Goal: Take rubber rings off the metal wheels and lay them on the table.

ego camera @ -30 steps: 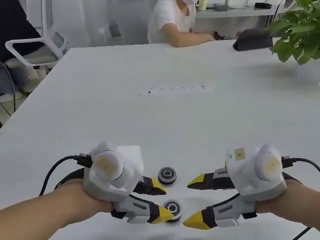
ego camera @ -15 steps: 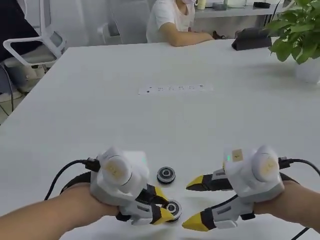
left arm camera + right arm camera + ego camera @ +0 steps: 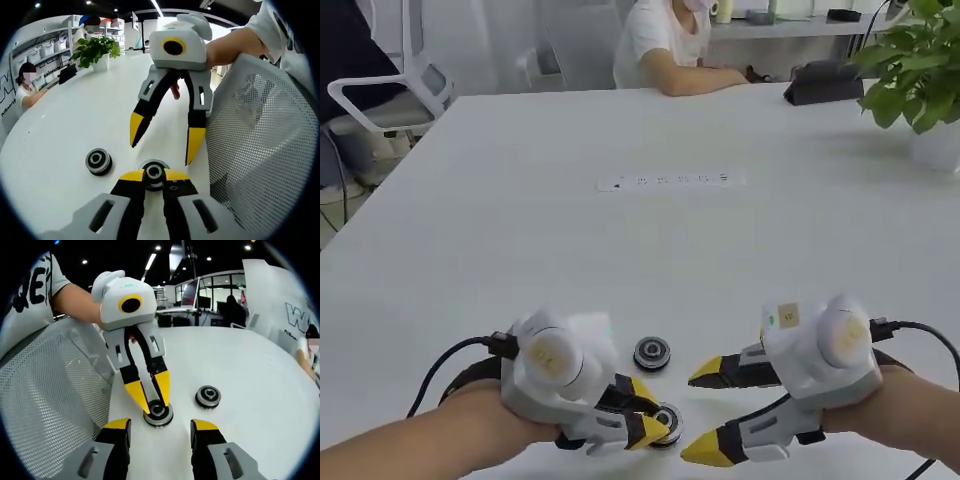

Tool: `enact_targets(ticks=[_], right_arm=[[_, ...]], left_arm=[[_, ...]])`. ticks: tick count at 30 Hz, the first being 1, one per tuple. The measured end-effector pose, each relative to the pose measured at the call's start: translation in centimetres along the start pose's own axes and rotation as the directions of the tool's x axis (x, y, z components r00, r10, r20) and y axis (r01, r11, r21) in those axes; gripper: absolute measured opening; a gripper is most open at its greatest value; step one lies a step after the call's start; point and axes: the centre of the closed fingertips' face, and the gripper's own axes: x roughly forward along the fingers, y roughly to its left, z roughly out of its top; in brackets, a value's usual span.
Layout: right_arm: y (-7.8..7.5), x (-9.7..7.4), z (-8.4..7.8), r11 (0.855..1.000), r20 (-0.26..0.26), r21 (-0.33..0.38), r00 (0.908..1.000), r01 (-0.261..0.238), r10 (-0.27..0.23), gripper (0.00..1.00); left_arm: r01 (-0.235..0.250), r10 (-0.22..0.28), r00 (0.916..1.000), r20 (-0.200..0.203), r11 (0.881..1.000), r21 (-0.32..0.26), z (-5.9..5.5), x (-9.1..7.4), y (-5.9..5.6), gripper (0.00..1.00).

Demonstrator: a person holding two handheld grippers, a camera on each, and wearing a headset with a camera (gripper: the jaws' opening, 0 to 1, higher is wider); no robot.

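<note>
On the table (image 3: pixel 520 250), the left hand-held gripper (image 3: pixel 656 426) pinches a black-ringed metal wheel (image 3: pixel 159 414); right hand-held gripper (image 3: pixel 703 412) gapes empty.

Your left gripper (image 3: pixel 654 414) and right gripper (image 3: pixel 701 412) have rounded white shells, black fingers (image 3: pixel 752 369) with yellow tips, and black cables (image 3: pixel 438 361).

A large letter W (image 3: pixel 294 315) is printed on a white panel (image 3: pixel 267 287) in the right gripper view; the small line under it cannot be read. Dark letters ending in E (image 3: pixel 36 276) are carried on a grey shirt (image 3: pixel 25 305). A strip of small print (image 3: pixel 670 180) on the surface (image 3: pixel 520 220) is too small to be read.
</note>
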Motion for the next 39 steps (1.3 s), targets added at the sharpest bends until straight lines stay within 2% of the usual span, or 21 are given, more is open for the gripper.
enact_targets(ticks=[10, 20, 27, 32, 39], right_arm=[[0.2, 1.5, -0.2, 0.999, -0.035, -0.012, 0.9987, -0.039, 0.039, 0.38], [0.0, 2.3, 0.0, 0.997, -0.016, 0.052, 0.9985, -0.052, 0.053, 0.32], [0.2, 2.5, -0.2, 0.998, -0.016, 0.049, 0.9986, -0.049, 0.05, 0.27], [0.3, 2.2, -0.2, 0.998, -0.001, 0.049, 0.9991, -0.042, 0.042, 0.26], [0.3, 2.0, -0.3, 0.999, -0.007, 0.025, 0.9994, -0.033, 0.033, 0.25]], left_arm=[[-0.011, 0.011, 0.9999, 0.006, 1.0, -0.01, -0.1, 0.0, 0.1, 0.08], [-0.012, 0.012, 0.9998, 0.014, 1.0, -0.012, 0.0, 0.0, 0.1, 0.08], [-0.013, 0.013, 0.9997, 0.02, 1.0, -0.016, 0.0, 0.0, 0.1, 0.08], [-0.016, 0.017, 0.9997, 0.02, 1.0, -0.017, -0.1, 0.1, 0.1, 0.08], [-0.017, 0.018, 0.9996, 0.022, 1.0, -0.019, -0.1, 0.1, 0.1, 0.07]])
